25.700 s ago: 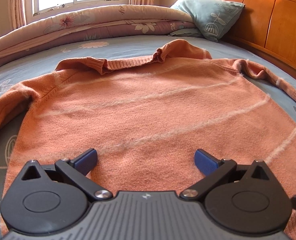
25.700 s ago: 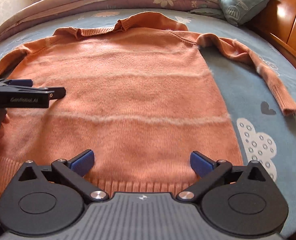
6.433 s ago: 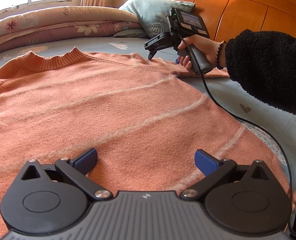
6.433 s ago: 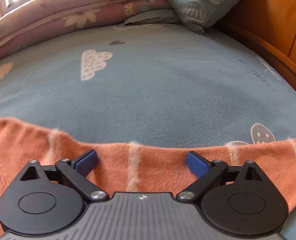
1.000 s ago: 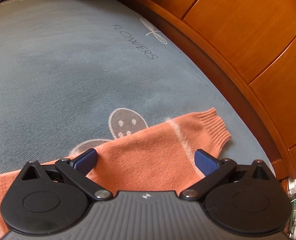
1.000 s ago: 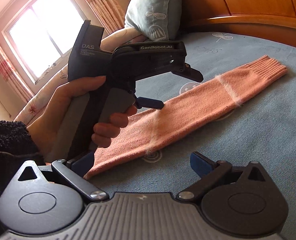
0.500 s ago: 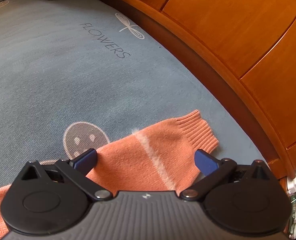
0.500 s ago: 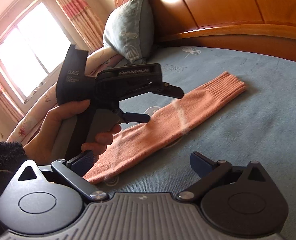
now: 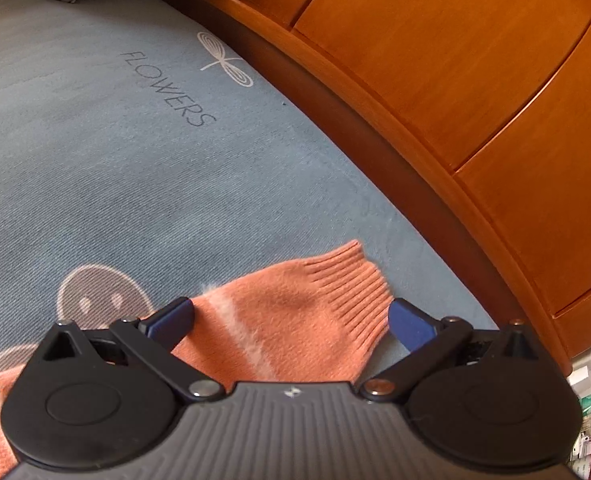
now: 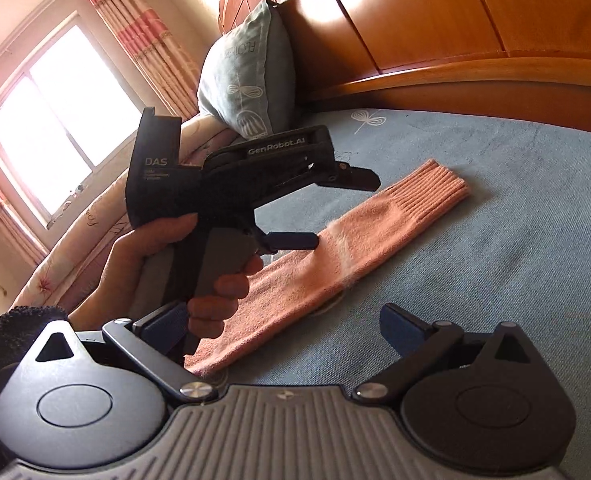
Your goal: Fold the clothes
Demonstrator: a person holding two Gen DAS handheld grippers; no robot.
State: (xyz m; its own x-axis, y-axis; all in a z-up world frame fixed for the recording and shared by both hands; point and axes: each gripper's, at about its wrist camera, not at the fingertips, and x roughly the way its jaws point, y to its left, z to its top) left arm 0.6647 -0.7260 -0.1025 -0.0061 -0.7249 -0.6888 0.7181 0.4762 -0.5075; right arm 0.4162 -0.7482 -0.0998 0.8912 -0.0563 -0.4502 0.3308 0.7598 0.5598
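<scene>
Left gripper (image 9: 291, 316) spread wide, straddling sleeve cuff (image 9: 343, 280) — poised to pinch | sleeve (image 10: 335, 256) flat on bed (image 9: 95, 152) near headboard (image 9: 475, 80) | right gripper (image 10: 283, 324) released, empty — hovering near

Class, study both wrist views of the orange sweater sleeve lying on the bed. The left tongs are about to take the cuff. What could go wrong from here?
1. The left tongs are open, straddling the sleeve near its ribbed cuff; closing low could pinch the blue bedsheet too.
2. The cuff lies close to the wooden bed frame, so a wide swing might knock it.
3. The right tongs hang open and grip nothing, so the sleeve may drag rather than fold.
</scene>
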